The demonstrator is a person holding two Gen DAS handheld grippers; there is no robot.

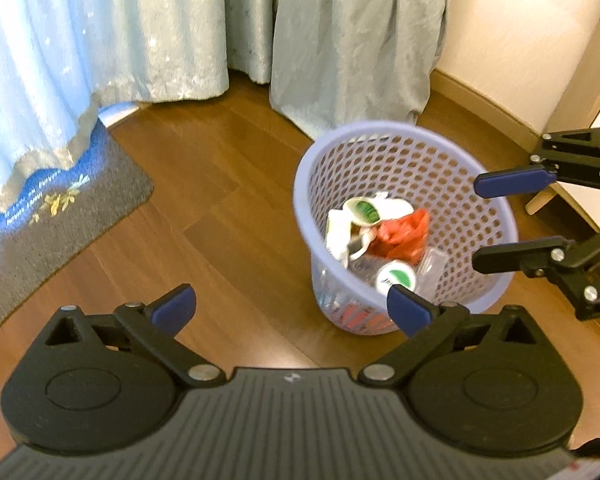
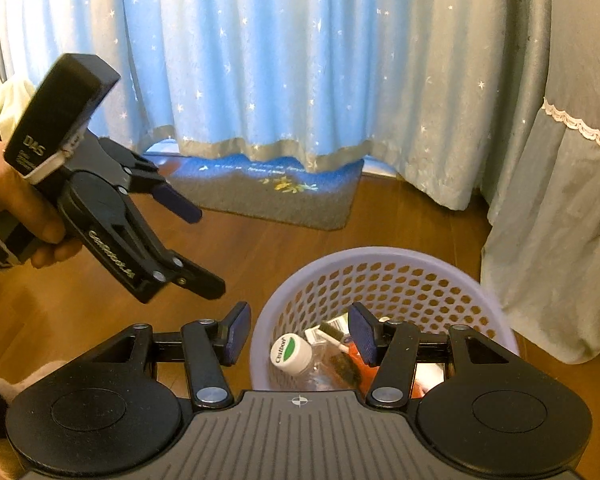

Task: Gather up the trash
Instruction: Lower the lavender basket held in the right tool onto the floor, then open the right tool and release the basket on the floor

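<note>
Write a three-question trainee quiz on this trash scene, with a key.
1. True or false: the left gripper holds a piece of trash.
2. What colour is the crumpled bag in the basket? A) red B) black C) yellow
3. What lies on the floor under the curtain hem?

Key
1. False: its jaws stand wide apart with nothing between them.
2. A
3. A grey and blue mat.
</note>
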